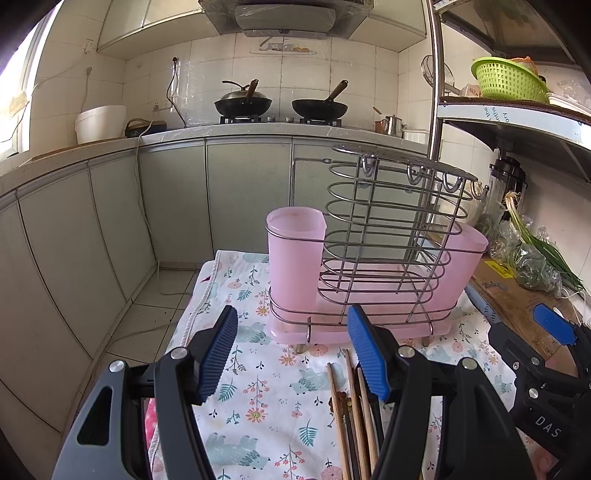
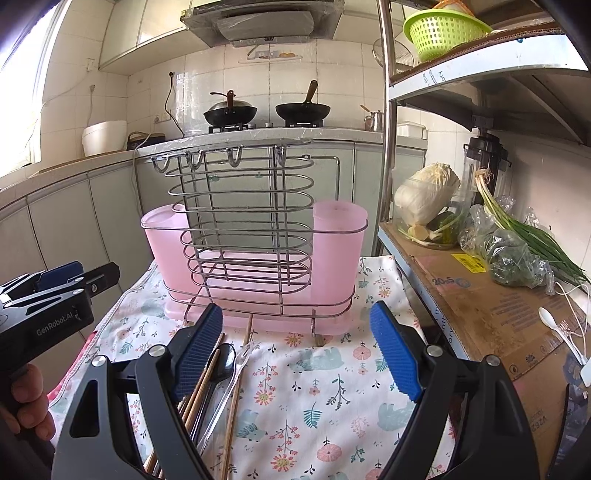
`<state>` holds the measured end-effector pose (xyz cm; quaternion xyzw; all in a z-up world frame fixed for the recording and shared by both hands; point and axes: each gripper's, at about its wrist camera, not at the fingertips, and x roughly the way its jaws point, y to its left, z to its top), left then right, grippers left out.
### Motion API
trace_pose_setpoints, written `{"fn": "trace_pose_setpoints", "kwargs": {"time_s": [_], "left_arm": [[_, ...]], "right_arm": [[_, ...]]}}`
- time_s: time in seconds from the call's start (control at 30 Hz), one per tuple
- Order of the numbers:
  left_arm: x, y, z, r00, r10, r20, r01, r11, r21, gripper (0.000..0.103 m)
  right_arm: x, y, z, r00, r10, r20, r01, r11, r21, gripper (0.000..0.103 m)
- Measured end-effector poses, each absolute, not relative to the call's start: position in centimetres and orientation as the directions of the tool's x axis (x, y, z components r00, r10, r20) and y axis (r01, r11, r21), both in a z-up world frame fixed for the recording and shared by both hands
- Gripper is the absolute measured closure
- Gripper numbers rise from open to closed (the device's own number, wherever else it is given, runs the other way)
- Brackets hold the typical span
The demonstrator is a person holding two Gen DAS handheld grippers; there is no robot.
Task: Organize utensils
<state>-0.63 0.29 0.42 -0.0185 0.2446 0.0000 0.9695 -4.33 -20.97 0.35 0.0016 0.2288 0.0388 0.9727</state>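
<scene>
A pink plastic utensil holder (image 1: pixel 295 254) (image 2: pixel 340 251) sits in a wire rack (image 1: pixel 391 221) (image 2: pixel 240 206) with hooks, at the far end of a floral cloth (image 1: pixel 266 398) (image 2: pixel 325 398). Wooden chopsticks (image 1: pixel 351 406) (image 2: pixel 236 398), a dark spoon (image 2: pixel 226 360) and a metal fork (image 2: pixel 242 356) lie loose on the cloth in front of the rack. My left gripper (image 1: pixel 293 354) (image 2: pixel 85 275) hovers open over the cloth, its right finger above the chopsticks. My right gripper (image 2: pixel 297 350) (image 1: pixel 524 326) is open too, its left finger above the utensil pile. Neither holds anything.
A cardboard-covered shelf (image 2: pixel 491 306) on the right carries green onions (image 2: pixel 532 236), bagged greens, a cabbage in a glass bowl (image 2: pixel 428 199) and a white plastic spoon (image 2: pixel 546 317). A green basket (image 2: pixel 443 29) sits on the upper shelf. The cloth's left edge drops to the tiled floor (image 1: pixel 147 314).
</scene>
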Motion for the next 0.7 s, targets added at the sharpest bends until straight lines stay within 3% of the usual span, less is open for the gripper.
{"fn": "trace_pose_setpoints", "kwargs": {"time_s": [0.7], "left_arm": [[-1.63,0.7,1.23,0.895,-0.015,-0.445,-0.005,0.999,-0.045,0.042]], "right_arm": [[-5.0,-20.73,1.13,0.906,0.07,-0.417,-0.072,0.997,0.012,0.02]]}}
